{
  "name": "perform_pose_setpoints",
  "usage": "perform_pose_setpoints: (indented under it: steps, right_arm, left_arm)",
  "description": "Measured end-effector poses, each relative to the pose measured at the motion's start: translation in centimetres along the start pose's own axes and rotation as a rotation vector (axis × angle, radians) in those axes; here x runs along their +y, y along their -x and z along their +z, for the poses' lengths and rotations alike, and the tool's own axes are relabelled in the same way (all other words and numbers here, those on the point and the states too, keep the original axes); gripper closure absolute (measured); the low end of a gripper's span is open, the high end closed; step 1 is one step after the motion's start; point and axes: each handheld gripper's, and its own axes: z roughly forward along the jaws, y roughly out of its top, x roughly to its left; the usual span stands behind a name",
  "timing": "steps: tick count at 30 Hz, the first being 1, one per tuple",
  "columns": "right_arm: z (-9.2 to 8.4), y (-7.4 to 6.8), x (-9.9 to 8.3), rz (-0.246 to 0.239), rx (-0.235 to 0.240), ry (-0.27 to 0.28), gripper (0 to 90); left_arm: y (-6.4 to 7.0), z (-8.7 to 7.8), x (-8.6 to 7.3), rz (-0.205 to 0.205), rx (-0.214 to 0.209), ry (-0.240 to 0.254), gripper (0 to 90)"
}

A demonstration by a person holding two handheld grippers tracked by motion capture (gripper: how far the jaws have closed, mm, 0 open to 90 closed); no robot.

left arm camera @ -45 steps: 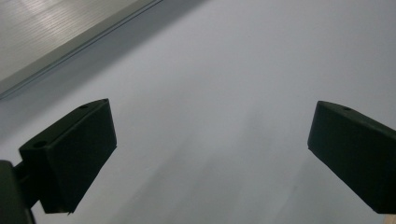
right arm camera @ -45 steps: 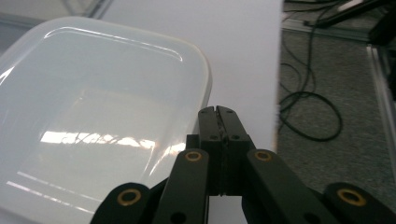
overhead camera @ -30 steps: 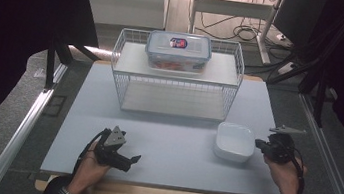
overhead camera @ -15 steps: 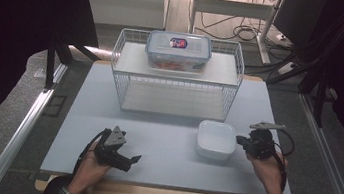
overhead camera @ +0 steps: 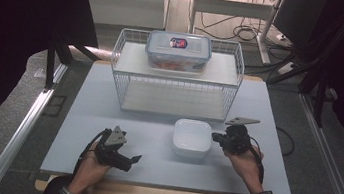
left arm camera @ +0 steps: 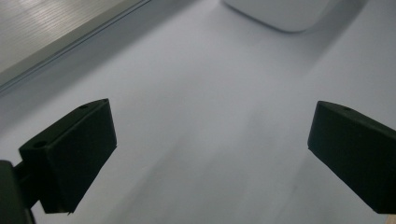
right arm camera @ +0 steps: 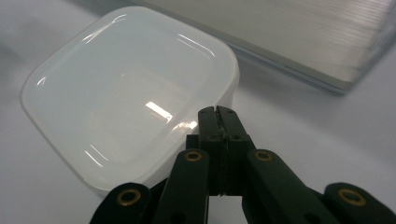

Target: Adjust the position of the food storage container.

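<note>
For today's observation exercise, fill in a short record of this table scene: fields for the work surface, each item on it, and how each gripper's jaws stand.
Surface: pale grey table
White dish: square, rounded corners, in front of the rack
Wire rack: white, at the table's far side
Lidded container: clear, on top of the rack
Right gripper: jaws shut, tips at the dish's right edge, shut on its rim
Left gripper: jaws open, nothing between them, near the table's front edge
</note>
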Motion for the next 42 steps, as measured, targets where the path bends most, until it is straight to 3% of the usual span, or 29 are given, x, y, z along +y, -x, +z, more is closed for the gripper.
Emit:
perform_pose_setpoints:
  steps: [11,17,22,29,37,42]
  right_arm:
    - [2.5,-3.3,1.8,-0.066,0.069,-0.001,89.2]
    - [2.5,-3.5,1.9,-0.090,0.061,0.003,84.9]
    - [1.0,-3.1,1.5,-0.109,0.035,0.050,69.7]
    - [-0.2,-3.1,0.6,-0.155,0.042,0.087,38.2]
    - [-0.6,-3.2,-0.2,-0.146,0.101,0.102,13.9]
    - [-0.5,-3.5,-0.7,-0.171,0.097,0.101,4.2]
  left_arm:
    - [-0.1,-0.1,0.0,-0.011,-0.009,0.004,1.7]
    - [-0.1,-0.1,0.0,-0.015,-0.013,-0.012,2.0]
    - [-0.1,-0.3,0.1,-0.007,-0.010,-0.024,2.8]
    - [-0.2,-0.5,0.1,-0.013,-0.006,-0.023,3.1]
    - [-0.3,-0.5,-0.1,-0.005,0.005,-0.013,2.8]
    - [-0.2,-0.4,-0.1,0.003,0.006,-0.010,2.2]
